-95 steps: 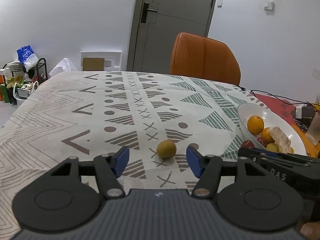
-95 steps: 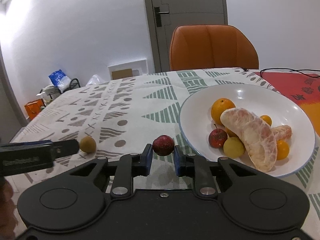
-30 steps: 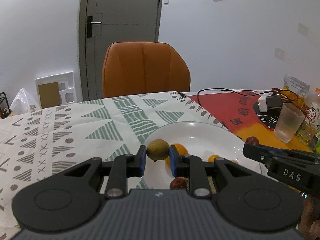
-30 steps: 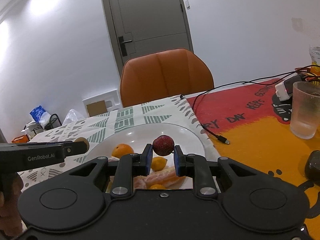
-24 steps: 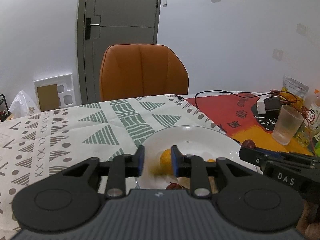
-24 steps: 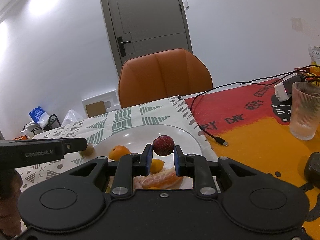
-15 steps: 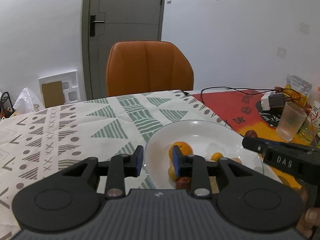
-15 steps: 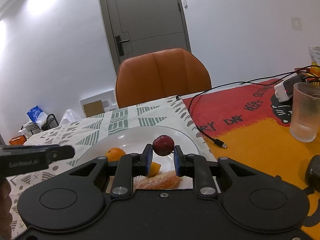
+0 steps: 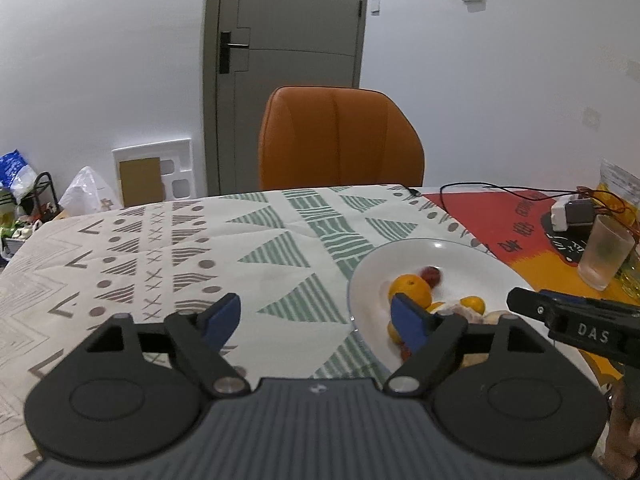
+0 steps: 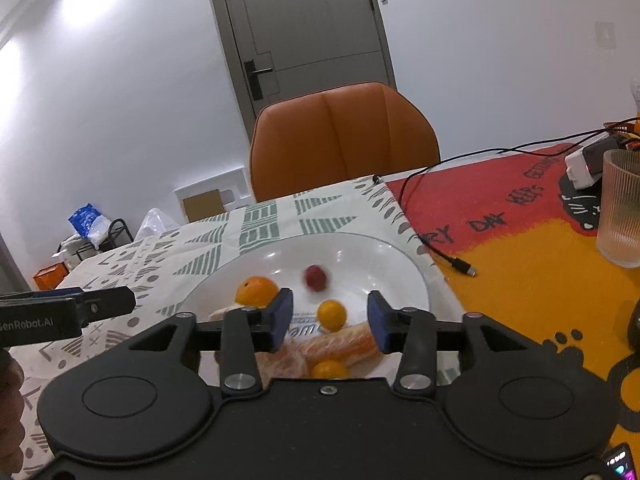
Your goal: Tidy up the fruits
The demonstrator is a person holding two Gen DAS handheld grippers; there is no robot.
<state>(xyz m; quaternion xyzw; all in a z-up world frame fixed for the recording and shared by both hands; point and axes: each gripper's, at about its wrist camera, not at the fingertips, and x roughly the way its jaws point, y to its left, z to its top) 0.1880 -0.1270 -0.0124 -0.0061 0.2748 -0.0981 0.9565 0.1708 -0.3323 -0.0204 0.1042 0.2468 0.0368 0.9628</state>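
Note:
A white bowl (image 10: 392, 256) holds an orange (image 10: 256, 290), small yellow fruits (image 10: 331, 314), peeled pomelo pieces (image 10: 344, 343) and a dark red fruit (image 10: 315, 277), blurred, in the bowl's middle. My right gripper (image 10: 330, 318) is open and empty above the bowl's near side. My left gripper (image 9: 316, 318) is open and empty at the bowl's (image 9: 472, 256) left rim; the orange (image 9: 410, 288) and red fruit (image 9: 431, 275) show past it. The right gripper also shows at the right edge of the left wrist view (image 9: 520, 303).
An orange chair (image 9: 340, 138) stands behind the table. A ribbed glass (image 10: 620, 208), a white adapter (image 10: 588, 164) with cables and a black cable (image 10: 452, 262) lie on the red-orange mat at right. The patterned cloth (image 9: 160, 248) covers the left side.
The left gripper opened and dropped its yellow-green fruit into the bowl, then drew back left. The right gripper opened just now and the red fruit fell into the bowl.

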